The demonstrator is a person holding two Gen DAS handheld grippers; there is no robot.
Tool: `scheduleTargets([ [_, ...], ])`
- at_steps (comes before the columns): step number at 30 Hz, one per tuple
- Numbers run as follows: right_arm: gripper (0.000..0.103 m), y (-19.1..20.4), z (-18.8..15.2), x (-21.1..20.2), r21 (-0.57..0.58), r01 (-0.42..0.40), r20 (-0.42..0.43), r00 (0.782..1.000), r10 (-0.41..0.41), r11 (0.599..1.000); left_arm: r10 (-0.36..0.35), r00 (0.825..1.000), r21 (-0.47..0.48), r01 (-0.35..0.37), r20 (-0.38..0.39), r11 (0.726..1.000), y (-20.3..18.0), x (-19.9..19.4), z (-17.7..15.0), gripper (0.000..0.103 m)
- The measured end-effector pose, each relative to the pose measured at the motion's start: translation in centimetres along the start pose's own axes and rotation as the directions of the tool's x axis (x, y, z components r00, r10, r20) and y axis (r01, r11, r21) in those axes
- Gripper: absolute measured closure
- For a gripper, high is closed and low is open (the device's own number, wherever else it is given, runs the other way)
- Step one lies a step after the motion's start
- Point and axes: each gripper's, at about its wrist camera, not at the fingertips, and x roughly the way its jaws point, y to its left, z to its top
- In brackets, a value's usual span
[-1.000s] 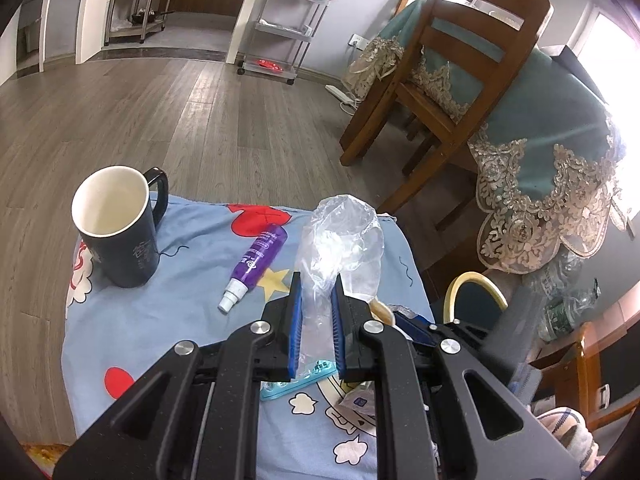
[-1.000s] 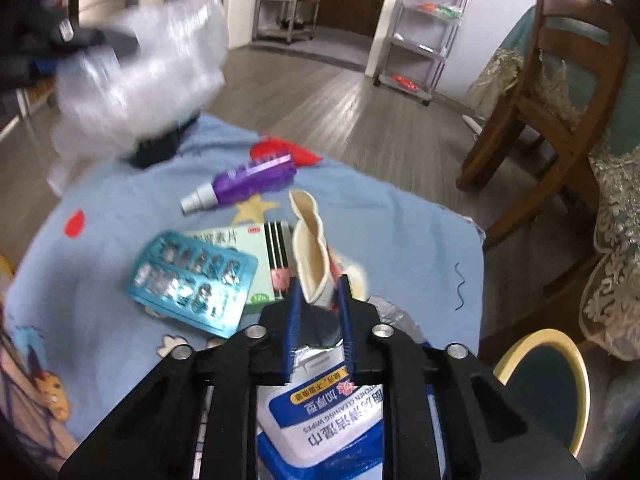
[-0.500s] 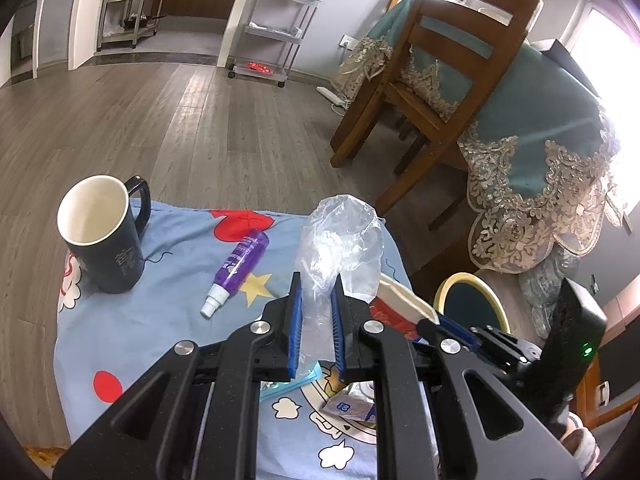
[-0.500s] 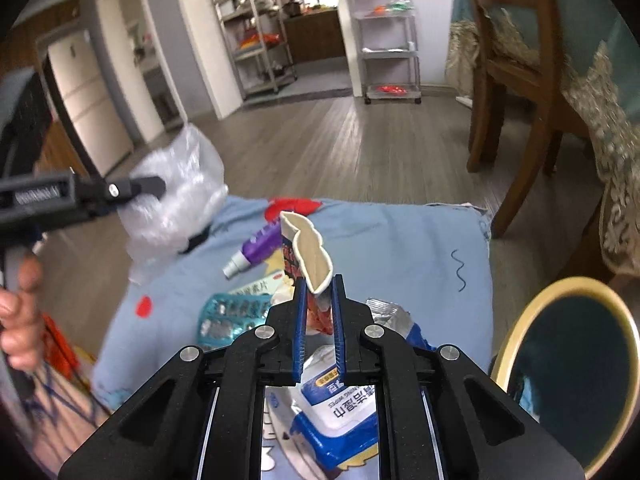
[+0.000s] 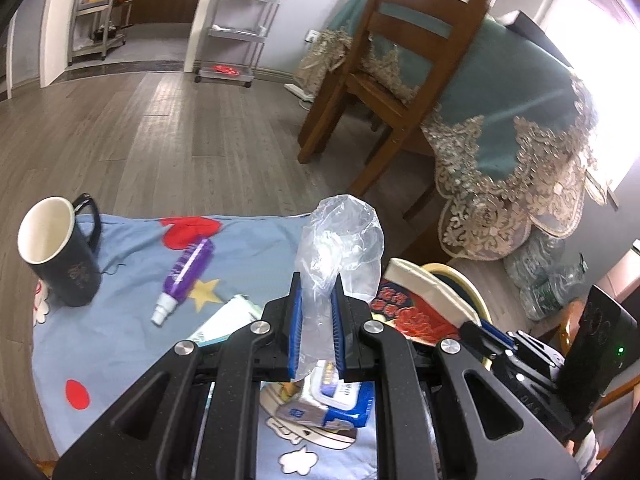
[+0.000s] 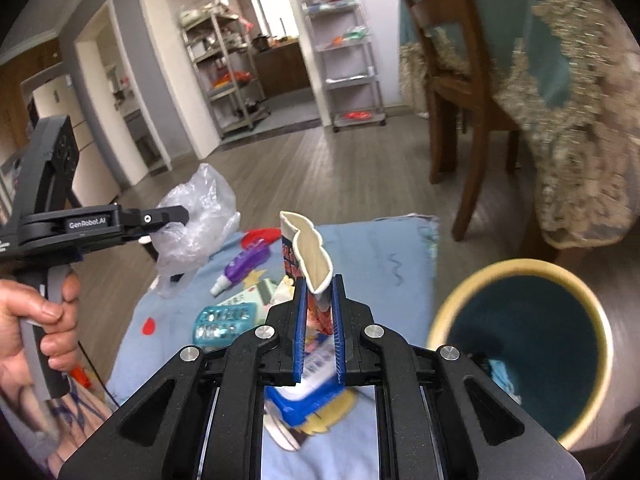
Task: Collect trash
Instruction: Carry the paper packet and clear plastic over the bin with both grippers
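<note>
My left gripper (image 5: pixel 316 300) is shut on a crumpled clear plastic bag (image 5: pixel 344 240), held above the blue patterned cloth (image 5: pixel 120 340). From the right wrist view the same bag (image 6: pixel 196 216) hangs from the left gripper's fingers (image 6: pixel 168 216). My right gripper (image 6: pixel 318 300) is shut on a flattened red-and-cream paper cup (image 6: pixel 308 256), lifted off the cloth beside the teal bin with a yellow rim (image 6: pixel 524 344). That cup (image 5: pixel 416 300) and the bin's rim (image 5: pixel 460 280) also show at the right of the left wrist view.
On the cloth lie a dark mug (image 5: pixel 60 252), a purple tube (image 5: pixel 188 272), a blister pack (image 6: pixel 220 320), a medicine box (image 6: pixel 248 296) and a blue wipes pack (image 5: pixel 336 400). A wooden chair (image 5: pixel 400 80) and a draped table (image 5: pixel 520 120) stand beyond. A hand (image 6: pixel 44 320) grips the left handle.
My right gripper has risen and rolled with the paper cup, swinging toward the bin. My left gripper has drifted right with the bag, leaving the mug further left in its view.
</note>
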Motion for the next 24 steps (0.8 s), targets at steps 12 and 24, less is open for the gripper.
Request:
scheduleTargets([
  [12, 0.09, -8.8, -2.7, -5.5, 0.183, 0.138, 0.039, 0.988, -0.147, 0.973, -0.06, 0.997, 0.087, 0.065, -0.057, 0.994, -7.2, 3.3, -0.6, 0.091],
  [24, 0.09, -13.4, -4.9, -5.6, 0.258, 0.275, -0.049, 0.961, -0.272, 0.926, -0.088, 0.988, 0.156, 0.108, -0.127, 0.982, -13.7, 7.2, -2.0, 0.091],
])
